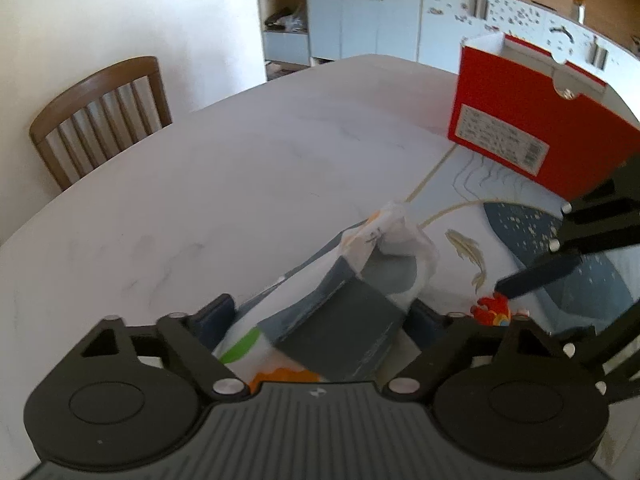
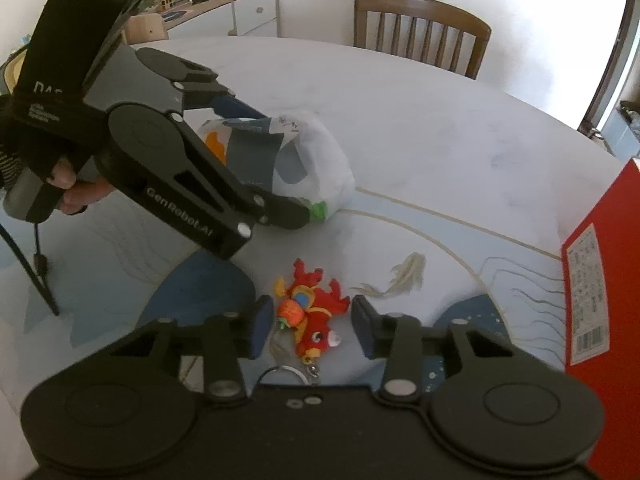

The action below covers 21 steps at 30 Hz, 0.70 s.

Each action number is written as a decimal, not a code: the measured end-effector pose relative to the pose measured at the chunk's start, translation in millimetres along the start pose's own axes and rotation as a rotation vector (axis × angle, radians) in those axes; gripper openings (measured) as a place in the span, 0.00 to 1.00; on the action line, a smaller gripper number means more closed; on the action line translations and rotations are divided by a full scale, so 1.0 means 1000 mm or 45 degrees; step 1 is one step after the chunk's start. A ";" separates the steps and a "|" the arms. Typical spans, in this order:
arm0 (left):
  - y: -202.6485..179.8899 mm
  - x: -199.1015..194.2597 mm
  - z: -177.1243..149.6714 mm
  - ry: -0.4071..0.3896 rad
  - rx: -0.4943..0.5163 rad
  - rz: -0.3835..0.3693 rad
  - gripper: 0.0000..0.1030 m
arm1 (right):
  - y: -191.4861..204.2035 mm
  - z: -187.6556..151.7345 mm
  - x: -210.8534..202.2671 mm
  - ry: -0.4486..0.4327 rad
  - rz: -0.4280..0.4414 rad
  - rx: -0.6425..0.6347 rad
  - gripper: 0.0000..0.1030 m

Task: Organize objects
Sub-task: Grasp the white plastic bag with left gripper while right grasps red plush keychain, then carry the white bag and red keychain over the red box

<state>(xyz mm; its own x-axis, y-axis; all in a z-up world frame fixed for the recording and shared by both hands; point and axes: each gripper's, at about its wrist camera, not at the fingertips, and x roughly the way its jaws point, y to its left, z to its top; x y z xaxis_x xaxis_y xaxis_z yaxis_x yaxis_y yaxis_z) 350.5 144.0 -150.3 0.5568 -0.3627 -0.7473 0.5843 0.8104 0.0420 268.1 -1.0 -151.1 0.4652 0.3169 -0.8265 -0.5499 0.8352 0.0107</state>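
Note:
A white plastic bag with a grey box inside lies on the table, and my left gripper is shut on it, a pad against each side. The right wrist view shows the same grip, with the bag in the left gripper, which a hand holds. A small red plush fish keychain lies on the mat between the fingers of my right gripper. Those pads stand close on both sides without pressing it. The toy also shows low right in the left wrist view, under a right finger.
An open red box stands at the right of the table, also seen as the red box. The white table carries a mat with fish drawings. A wooden chair stands at the far edge. Cabinets line the wall.

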 end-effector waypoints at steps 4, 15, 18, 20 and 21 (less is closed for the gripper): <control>0.002 -0.004 0.001 -0.006 -0.084 0.011 0.67 | 0.006 -0.005 -0.005 -0.007 -0.015 0.025 0.36; -0.023 -0.021 0.005 0.009 -0.294 0.070 0.53 | -0.016 -0.017 -0.022 -0.020 -0.025 0.166 0.36; -0.035 -0.028 0.008 0.015 -0.343 0.086 0.53 | -0.024 -0.021 -0.038 -0.039 -0.030 0.216 0.36; -0.041 -0.034 0.011 0.014 -0.376 0.089 0.53 | -0.031 -0.024 -0.050 -0.056 -0.026 0.253 0.36; -0.046 -0.038 0.013 0.009 -0.394 0.089 0.53 | -0.033 -0.025 -0.055 -0.063 -0.023 0.273 0.36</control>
<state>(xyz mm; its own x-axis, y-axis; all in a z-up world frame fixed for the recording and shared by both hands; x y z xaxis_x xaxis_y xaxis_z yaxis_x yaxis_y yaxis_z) 310.1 115.2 -114.9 0.5842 -0.2990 -0.7545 0.3369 0.9351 -0.1097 243.7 -57.2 -120.0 0.5104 0.3182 -0.7989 -0.3832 0.9158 0.1199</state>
